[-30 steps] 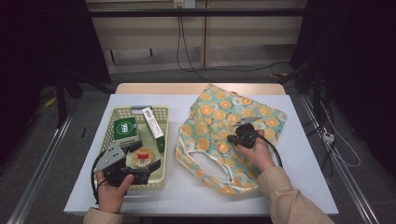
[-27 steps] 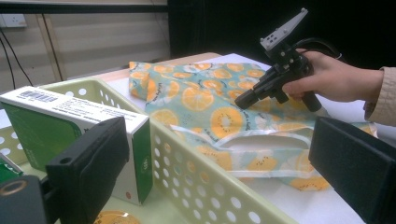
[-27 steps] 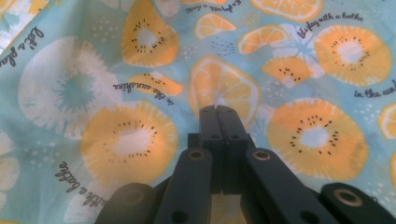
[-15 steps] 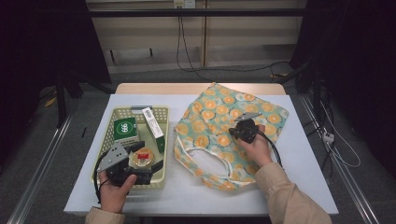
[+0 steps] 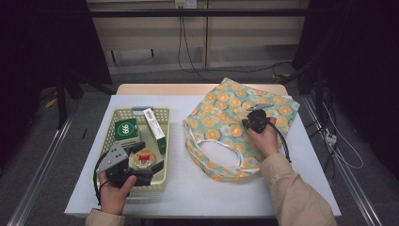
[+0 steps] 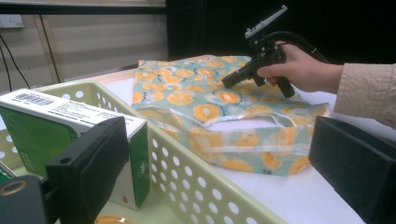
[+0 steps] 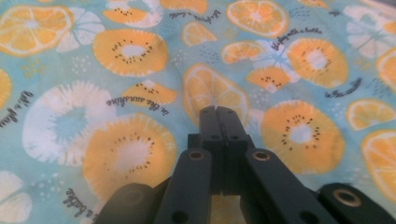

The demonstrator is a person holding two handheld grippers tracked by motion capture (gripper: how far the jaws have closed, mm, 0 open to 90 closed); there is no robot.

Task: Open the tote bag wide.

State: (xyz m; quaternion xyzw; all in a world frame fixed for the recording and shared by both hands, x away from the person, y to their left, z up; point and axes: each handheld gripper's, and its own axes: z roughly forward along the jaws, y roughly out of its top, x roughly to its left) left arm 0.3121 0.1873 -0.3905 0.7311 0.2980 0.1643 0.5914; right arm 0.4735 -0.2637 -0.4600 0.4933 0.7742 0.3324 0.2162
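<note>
The right gripper is seen in its own view with both jaws pressed together, nothing between them, tips just over the fruit-printed tote bag; whether the tips touch the cloth cannot be told. In the high view the same gripper is largely covered by the hand, and its jaws cannot be made out there. From the left gripper view it is shown side-on, pointing down at the middle of the bag, which lies flat on the white table with its handles towards the basket.

The left gripper is seen with its jaws wide apart, one inside the pale green basket beside a green-and-white box, the other outside over the table. The basket's near part is cut off at the frame edge. In the high view the gripper sits over the basket's near end, where a round orange-topped item is partly hidden beneath it and cannot be identified. A slim white box is laid slanted beside the green one.
</note>
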